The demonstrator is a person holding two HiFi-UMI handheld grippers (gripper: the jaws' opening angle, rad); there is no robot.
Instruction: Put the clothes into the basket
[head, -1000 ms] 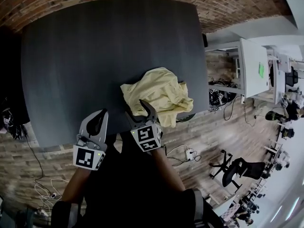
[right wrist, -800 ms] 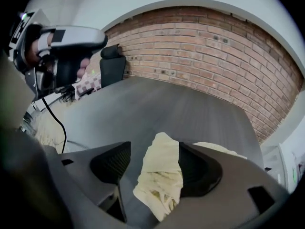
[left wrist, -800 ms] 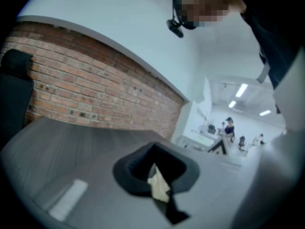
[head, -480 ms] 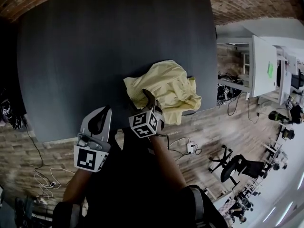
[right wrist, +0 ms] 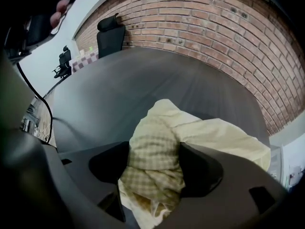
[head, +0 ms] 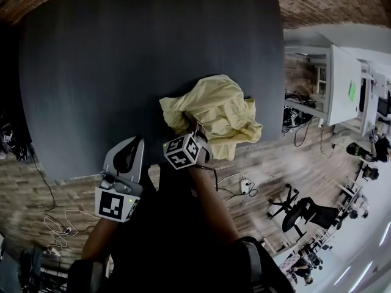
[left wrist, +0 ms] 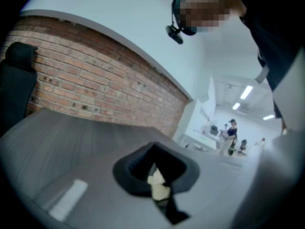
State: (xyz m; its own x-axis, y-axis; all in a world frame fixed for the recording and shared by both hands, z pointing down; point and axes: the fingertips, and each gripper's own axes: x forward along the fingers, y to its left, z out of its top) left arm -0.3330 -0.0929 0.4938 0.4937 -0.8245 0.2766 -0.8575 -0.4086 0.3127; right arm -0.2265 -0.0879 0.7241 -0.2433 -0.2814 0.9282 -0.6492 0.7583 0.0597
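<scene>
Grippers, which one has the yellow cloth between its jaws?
The right gripper: its jaws have just been opening, and stand around a fold of the yellow cloth. The left gripper is at the edge of the table, apart from the cloth.

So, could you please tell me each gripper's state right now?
Left gripper: closed, empty.
Right gripper: open, jaws just been opening, yellow garment between them.

A pale yellow checked garment (head: pixel 223 108) lies crumpled in a heap at the bench's (head: pixel 122 72) near right edge, partly overhanging it.
</scene>
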